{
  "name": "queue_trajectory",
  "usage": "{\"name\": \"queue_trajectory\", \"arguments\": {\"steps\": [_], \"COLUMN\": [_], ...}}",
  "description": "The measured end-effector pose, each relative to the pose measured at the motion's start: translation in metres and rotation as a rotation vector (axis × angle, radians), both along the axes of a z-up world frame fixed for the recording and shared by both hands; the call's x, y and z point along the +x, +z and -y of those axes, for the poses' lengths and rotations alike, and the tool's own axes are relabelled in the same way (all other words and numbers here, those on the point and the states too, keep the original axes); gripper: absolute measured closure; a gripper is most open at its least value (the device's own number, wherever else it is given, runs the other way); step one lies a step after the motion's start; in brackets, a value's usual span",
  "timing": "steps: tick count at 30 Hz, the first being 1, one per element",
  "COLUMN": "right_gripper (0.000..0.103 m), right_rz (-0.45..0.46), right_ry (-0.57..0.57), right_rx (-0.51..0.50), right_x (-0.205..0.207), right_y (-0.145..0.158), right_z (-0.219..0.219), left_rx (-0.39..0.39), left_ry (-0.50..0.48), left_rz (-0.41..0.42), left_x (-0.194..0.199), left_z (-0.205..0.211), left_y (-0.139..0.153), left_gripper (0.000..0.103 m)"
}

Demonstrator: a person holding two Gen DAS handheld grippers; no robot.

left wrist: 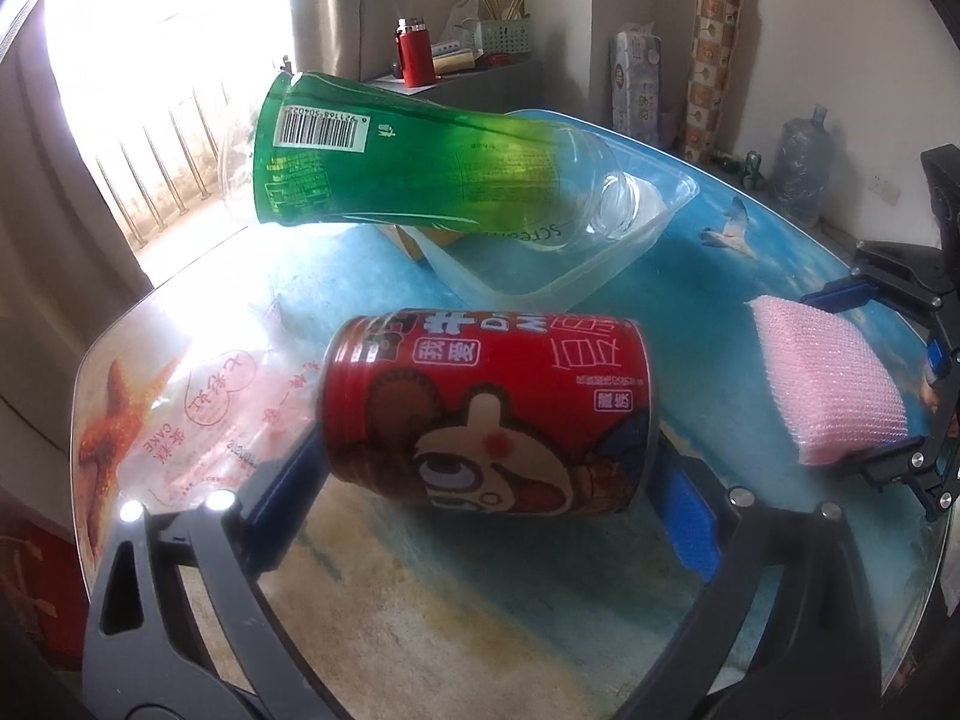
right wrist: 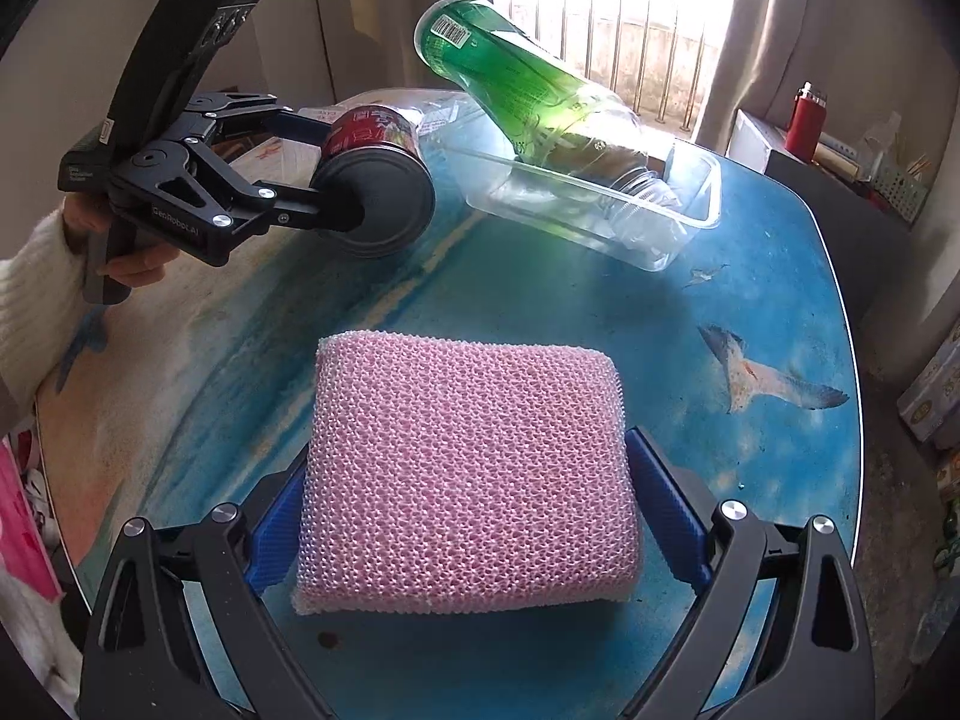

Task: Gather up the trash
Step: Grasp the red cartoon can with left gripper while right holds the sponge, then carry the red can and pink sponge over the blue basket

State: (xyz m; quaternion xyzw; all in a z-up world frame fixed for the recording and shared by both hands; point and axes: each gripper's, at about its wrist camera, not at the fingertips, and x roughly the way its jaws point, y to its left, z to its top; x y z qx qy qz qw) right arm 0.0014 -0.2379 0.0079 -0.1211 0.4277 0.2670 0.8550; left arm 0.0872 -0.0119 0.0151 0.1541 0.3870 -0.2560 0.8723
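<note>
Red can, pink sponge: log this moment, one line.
left gripper: open, straddling red can | right gripper: shut on pink sponge | bottle: in clear tray

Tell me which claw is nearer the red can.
Left. The left claw straddles the red can; the right claw sits off to its side around the pink sponge.

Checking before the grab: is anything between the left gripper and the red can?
Nothing visible. The red can lies on its side between the left gripper's open fingers, with only bare table in front.
</note>
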Motion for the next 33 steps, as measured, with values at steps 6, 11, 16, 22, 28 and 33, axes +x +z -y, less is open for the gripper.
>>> {"name": "queue_trajectory", "arguments": {"steps": [6,11,16,22,28,33], "right_gripper": [0.010,0.010,0.010,0.010,0.011,0.011], "right_rz": [0.013,0.006,-0.007,-0.038,-0.047,0.039], "right_ry": [0.004,-0.002,-0.013,-0.043,-0.146,-0.246], "right_rx": [-0.015,-0.006,0.026,0.150,0.302,0.363], "right_x": [-0.003,-0.002,-0.004,-0.008,-0.015,-0.040], "right_y": [0.000,0.000,0.002,0.006,0.019,0.041], "right_z": [-0.002,-0.002,0.003,0.020,0.059,0.103], "left_rx": [-0.037,-0.032,0.006,0.028,-0.012,-0.067], "left_ry": [0.045,0.087,0.073,0.033,0.004,-0.073], "left_rz": [0.045,0.086,0.168,0.215,0.222,0.149], "left_x": [0.004,-0.002,-0.023,-0.047,-0.059,-0.065], "left_z": [-0.004,-0.005,0.004,0.017,0.034,0.066], "left_y": [-0.004,-0.001,0.009,0.025,0.049,0.067], "left_gripper": [0.009,0.017,0.017,0.017,0.017,0.017]}}
